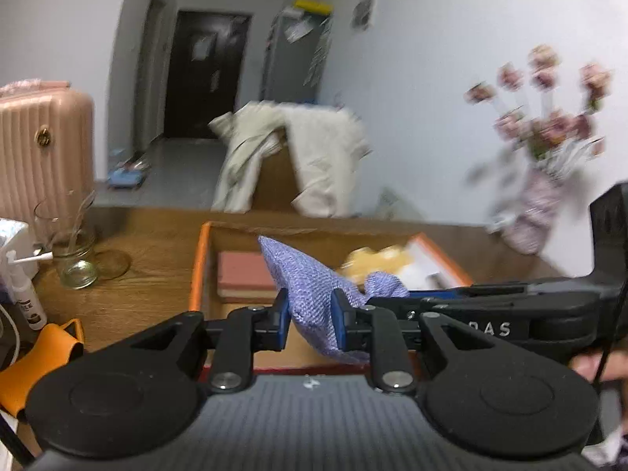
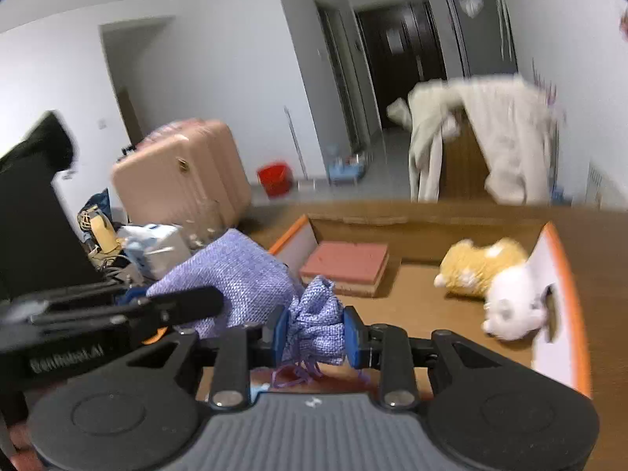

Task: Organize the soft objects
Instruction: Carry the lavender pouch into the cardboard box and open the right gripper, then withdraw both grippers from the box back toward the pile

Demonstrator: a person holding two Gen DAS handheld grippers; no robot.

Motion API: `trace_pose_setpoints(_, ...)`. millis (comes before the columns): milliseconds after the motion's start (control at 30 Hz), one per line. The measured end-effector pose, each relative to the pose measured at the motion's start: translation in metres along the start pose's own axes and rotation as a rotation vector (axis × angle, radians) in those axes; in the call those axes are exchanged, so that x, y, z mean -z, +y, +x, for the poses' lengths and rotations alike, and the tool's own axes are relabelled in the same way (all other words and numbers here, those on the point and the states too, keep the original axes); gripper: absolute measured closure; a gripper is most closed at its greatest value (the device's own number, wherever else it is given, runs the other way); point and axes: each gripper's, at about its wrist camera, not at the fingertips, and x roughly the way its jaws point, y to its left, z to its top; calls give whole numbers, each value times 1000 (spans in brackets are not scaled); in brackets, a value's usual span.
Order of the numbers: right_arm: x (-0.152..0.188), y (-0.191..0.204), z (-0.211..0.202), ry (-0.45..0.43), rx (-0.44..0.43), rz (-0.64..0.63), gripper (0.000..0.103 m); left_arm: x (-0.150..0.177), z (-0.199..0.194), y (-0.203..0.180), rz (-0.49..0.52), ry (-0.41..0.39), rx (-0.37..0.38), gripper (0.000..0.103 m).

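Your pouch [image 2: 235, 274] hangs over the near-left of the box [image 2: 565, 274]; inside, the book [image 2: 345, 263] lies left, plush toys [image 2: 486, 271] right.

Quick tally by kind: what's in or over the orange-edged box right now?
Purple woven pouch, held over the box by left gripper and right gripper: 1
Plush toys, yellow-orange plush and white plush: 2
Pink sponge block: 1
Total: 4
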Motion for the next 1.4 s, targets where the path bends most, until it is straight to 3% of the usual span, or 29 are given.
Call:
trace_pose_setpoints(100, -5, -8, 39, 63, 29, 1, 74, 4, 29, 8, 42, 38, -71, 76)
trace_pose_setpoints(167, -1, -5, 56, 98, 47, -18, 74, 8, 38, 16, 48, 63, -75, 75)
trace_pose_setpoints(267, 8, 0, 74, 143, 66, -45, 73, 16, 34, 31, 27, 56, -91, 57)
trace_pose_setpoints(400, 15, 0, 84, 191, 37, -35, 67, 15, 19, 36, 45, 29, -97, 57)
trace_pose_setpoints(500, 14, 0, 74, 185, 22, -27, 55, 8, 6, 34, 51, 9, -107, 57)
trace_pose_setpoints(633, 4, 7, 29, 109, 71, -60, 55, -5, -21, 31, 38, -26, -121, 55)
trace_pose_setpoints(733, -5, 10, -16, 42, 91, -76, 53, -11, -52, 25, 39, -79, -134, 41)
trace_pose_setpoints(833, -4, 16, -72, -35, 137, -124, 46, -10, -86, 15, 85, -130, -141, 36)
trace_pose_setpoints(867, -1, 18, -91, -61, 156, -142, 44, -8, -96, 12, 99, -143, -142, 29)
trace_pose_setpoints(933, 6, 20, -122, -104, 195, -170, 36, -2, -116, 5, 118, -161, -153, 27)
trace_pose_setpoints(1100, 29, 26, -185, -189, 243, -195, 34, 11, -156, -8, 125, -194, -157, 21)
trace_pose_setpoints(1200, 40, 34, -211, -242, 248, -206, 23, 19, -171, -18, 123, -205, -166, 17)
trace_pose_setpoints(1400, 75, 56, -246, -326, 268, -267, 20, 41, -200, -37, 168, -272, -202, 8)
